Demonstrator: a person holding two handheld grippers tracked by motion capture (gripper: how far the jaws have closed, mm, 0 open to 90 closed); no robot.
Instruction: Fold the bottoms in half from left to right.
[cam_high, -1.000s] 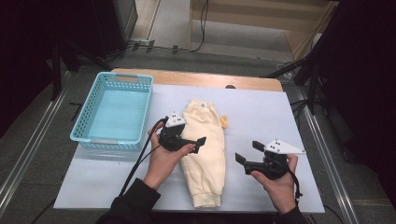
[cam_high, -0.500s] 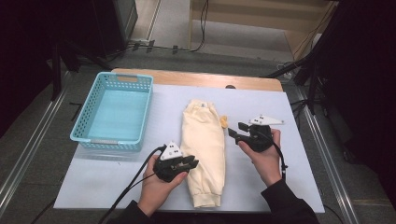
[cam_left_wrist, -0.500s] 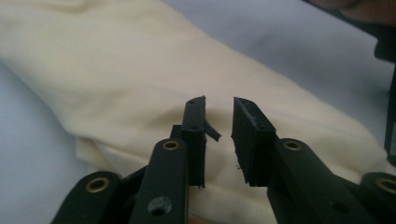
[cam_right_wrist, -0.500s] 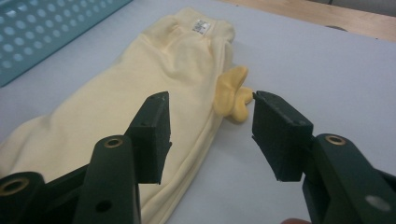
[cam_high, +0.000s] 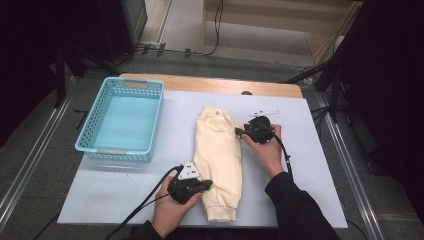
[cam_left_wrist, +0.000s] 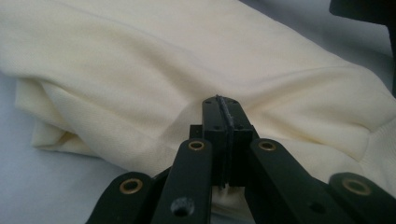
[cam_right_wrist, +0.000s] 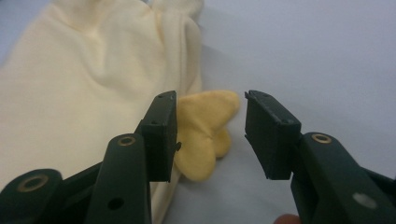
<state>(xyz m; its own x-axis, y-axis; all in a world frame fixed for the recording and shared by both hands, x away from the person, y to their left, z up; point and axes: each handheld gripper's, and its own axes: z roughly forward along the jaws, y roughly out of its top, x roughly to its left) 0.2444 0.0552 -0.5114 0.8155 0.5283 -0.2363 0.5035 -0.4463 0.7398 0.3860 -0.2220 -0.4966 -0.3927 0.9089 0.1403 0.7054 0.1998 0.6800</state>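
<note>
Cream trousers (cam_high: 218, 155) lie folded lengthwise on the white mat (cam_high: 100, 195). My left gripper (cam_high: 207, 184) sits at the left edge of the lower leg. Its jaws have just closed, and in the left gripper view it (cam_left_wrist: 219, 100) is shut, its tips pinching a fold of the cream cloth (cam_left_wrist: 140, 70). My right gripper (cam_high: 239, 132) is at the garment's upper right edge. Its jaws have been closing and still stand apart (cam_right_wrist: 210, 121), with a small yellow flap (cam_right_wrist: 203, 126) of the trousers (cam_right_wrist: 70, 93) between them, untouched by the pads.
A light blue plastic basket (cam_high: 120, 150) stands on the mat's left side. A wooden table edge (cam_high: 210, 85) runs along the back. Metal rails flank the table on both sides. Cables trail from both grippers toward the person.
The left gripper came toward the person to the trouser leg's lower left edge and shut. The right gripper moved away and leftward to the garment's upper right edge, its jaws narrowing.
</note>
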